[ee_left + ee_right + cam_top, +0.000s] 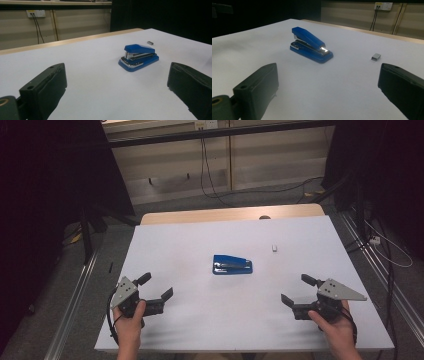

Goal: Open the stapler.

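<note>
Currently the left gripper (pixel 154 289) sits at about 7 o'clock on the white table (pixel 200 330), jaws spread wide with nothing between them, pointed toward table centre. Blue stapler (pixel 232 265) lies at centre, just past the midpoint toward 12 o'clock, flat on its base; in the left gripper view (pixel 138 57) its top arm is lifted a little at one end. Small grey staple block (pixel 274 248) rests at roughly 1 o'clock, well apart from the stapler. Right gripper (pixel 297 291) sits at about 5 o'clock, jaws likewise released and empty.

Risks, as judged:
- Stapler is low and smooth-sided; a one-sided approach would likely push it across the slick sheet instead of seating it between the pads.
- Clamping on the hinged top arm rather than the base could press it down and fire a staple.
- Staple block is tiny; broad pads may flick it toward the 3 o'clock edge.
</note>
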A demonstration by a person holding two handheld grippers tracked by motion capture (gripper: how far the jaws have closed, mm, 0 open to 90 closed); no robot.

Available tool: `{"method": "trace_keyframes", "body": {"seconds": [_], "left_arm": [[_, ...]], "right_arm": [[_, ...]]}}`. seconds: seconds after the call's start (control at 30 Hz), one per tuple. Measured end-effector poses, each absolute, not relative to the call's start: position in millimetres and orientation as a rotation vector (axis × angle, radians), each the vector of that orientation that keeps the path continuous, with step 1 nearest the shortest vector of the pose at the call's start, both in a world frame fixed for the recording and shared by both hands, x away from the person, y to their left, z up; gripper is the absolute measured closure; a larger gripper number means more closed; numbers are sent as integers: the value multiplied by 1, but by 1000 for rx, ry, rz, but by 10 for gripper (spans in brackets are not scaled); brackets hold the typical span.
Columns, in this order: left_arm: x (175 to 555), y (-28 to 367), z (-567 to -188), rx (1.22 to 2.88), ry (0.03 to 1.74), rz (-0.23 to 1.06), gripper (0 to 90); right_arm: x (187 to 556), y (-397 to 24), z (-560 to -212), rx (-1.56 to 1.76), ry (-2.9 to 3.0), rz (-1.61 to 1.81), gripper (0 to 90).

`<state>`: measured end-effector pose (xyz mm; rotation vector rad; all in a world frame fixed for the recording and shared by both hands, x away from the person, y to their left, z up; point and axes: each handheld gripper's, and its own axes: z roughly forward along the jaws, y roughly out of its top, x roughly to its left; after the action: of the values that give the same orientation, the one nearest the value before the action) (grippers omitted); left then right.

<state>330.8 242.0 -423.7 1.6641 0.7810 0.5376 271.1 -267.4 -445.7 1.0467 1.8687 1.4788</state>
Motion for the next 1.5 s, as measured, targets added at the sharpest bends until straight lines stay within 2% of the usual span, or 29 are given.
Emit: {"method": "trace_keyframes", "body": {"seconds": [0.63,1.23,1.4,1.5], "left_arm": [[355,223,-424,1668,762,525,26],[387,183,-430,1701,740,438,25],[398,173,-435,1709,760,350,18],[404,167,-436,1732,746,358,18]], "right_arm": [[282,-269,-446,1054,1863,1435,31],[305,-264,-448,1083,1834,1406,33],[310,-260,-448,1072,1842,1406,40],[313,-259,-447,1073,1849,1396,41]]}}
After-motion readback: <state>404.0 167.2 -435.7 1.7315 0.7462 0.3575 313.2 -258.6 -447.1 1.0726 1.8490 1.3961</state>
